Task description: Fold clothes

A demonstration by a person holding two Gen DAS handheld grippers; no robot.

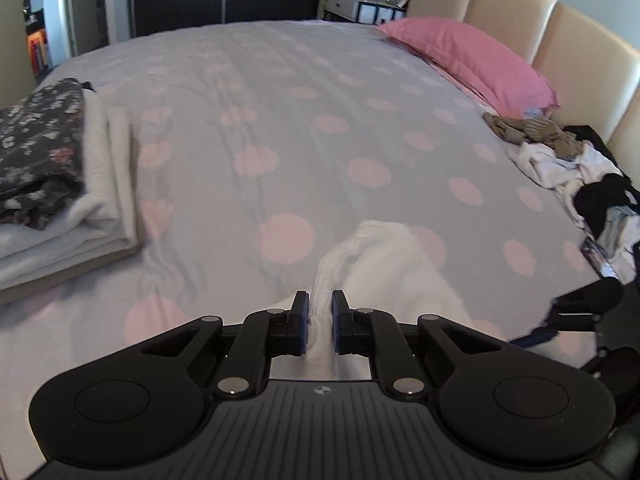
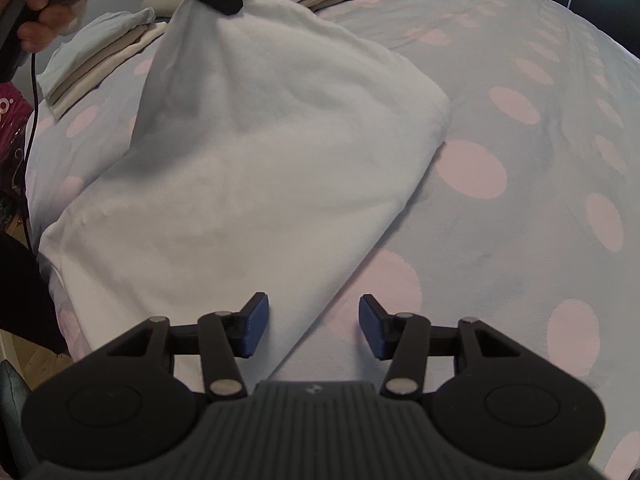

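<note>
A white garment [image 2: 256,160] lies folded on the polka-dot bedspread [image 2: 520,160]. My left gripper [image 1: 320,320] is shut on a bunched corner of this white garment [image 1: 384,264] and lifts it. In the right wrist view the left gripper [image 2: 224,2] holds that corner up at the top left. My right gripper [image 2: 313,326] is open and empty, just above the garment's near edge. The right gripper also shows in the left wrist view [image 1: 560,320] at the right edge.
Stacks of folded clothes [image 1: 60,184] sit on the bed's left side, also seen in the right wrist view [image 2: 100,68]. A heap of unfolded clothes [image 1: 568,172] lies by the pink pillow [image 1: 468,56] and the beige headboard [image 1: 560,32].
</note>
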